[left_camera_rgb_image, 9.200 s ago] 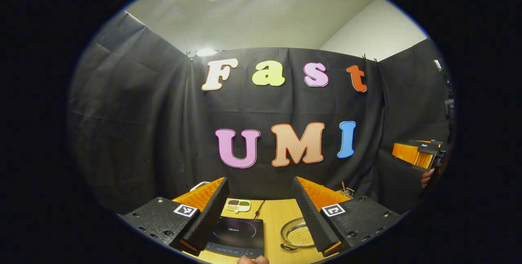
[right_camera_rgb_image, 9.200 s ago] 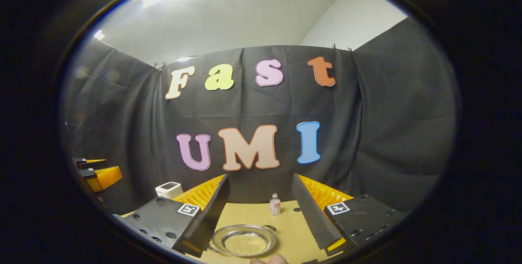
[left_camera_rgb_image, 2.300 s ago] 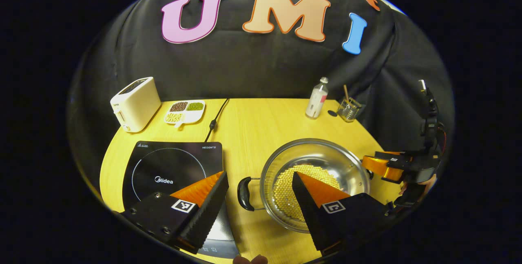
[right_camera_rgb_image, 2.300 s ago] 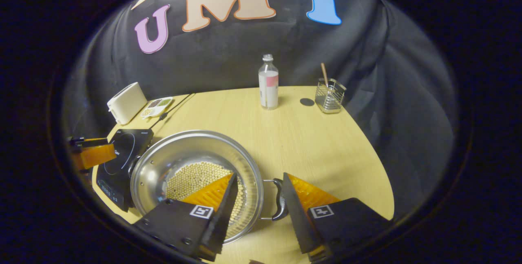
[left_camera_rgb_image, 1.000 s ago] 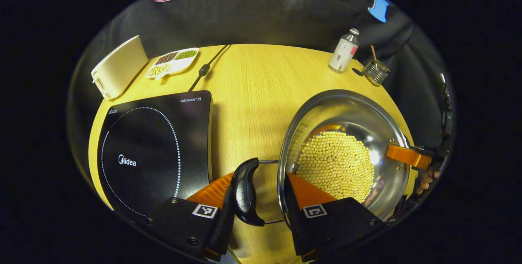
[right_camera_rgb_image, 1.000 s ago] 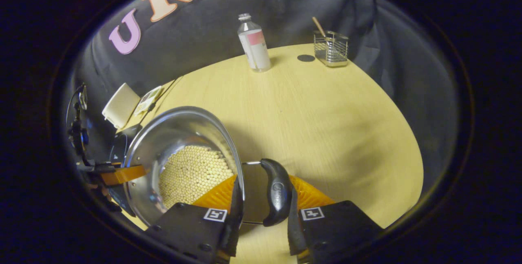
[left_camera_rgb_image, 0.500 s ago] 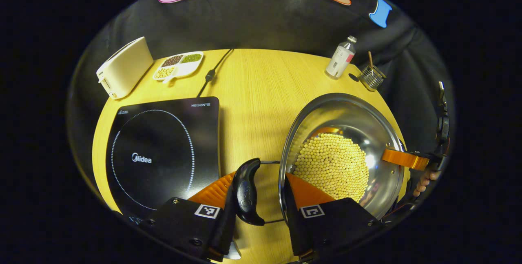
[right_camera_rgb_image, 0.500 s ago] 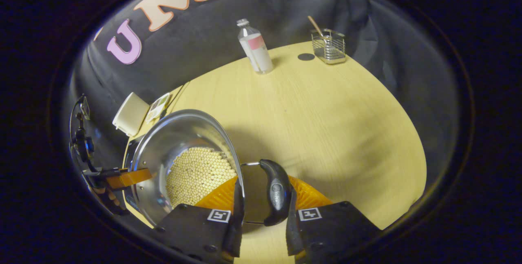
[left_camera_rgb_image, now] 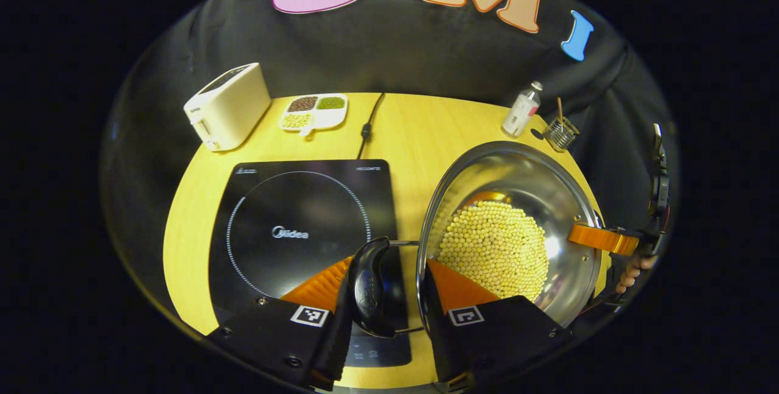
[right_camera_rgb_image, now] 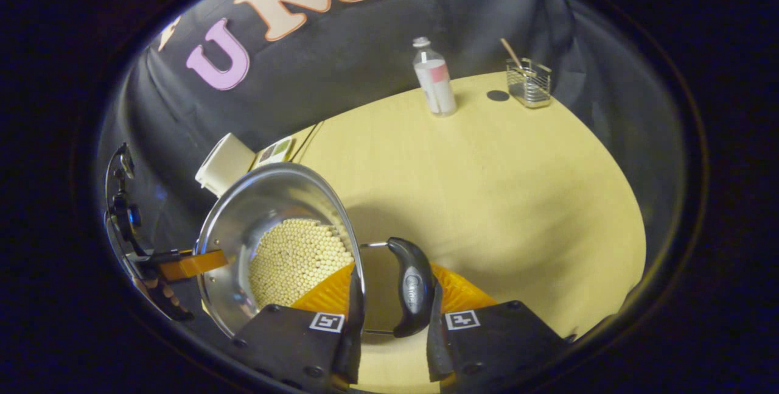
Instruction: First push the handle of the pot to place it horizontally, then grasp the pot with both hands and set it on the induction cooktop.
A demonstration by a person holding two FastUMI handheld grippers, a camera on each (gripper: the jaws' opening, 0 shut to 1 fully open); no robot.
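While pot (left_camera_rgb_image: 541,199) hangs gripped, left gripper view shows cooktop (left_camera_rgb_image: 292,229) underneath.

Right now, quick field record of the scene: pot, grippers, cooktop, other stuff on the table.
pot: steel pot, pale round beans inside, black handle on each side
left gripper: shut on left handle, one finger beside the handle, one inside the rim
right gripper: shut on right handle
cooktop: black induction cooktop, top bare; left handle over its near right corner
pot on cooktop: not yet
table: wooden table
others: toaster, divided bean dish, bottle, wire holder
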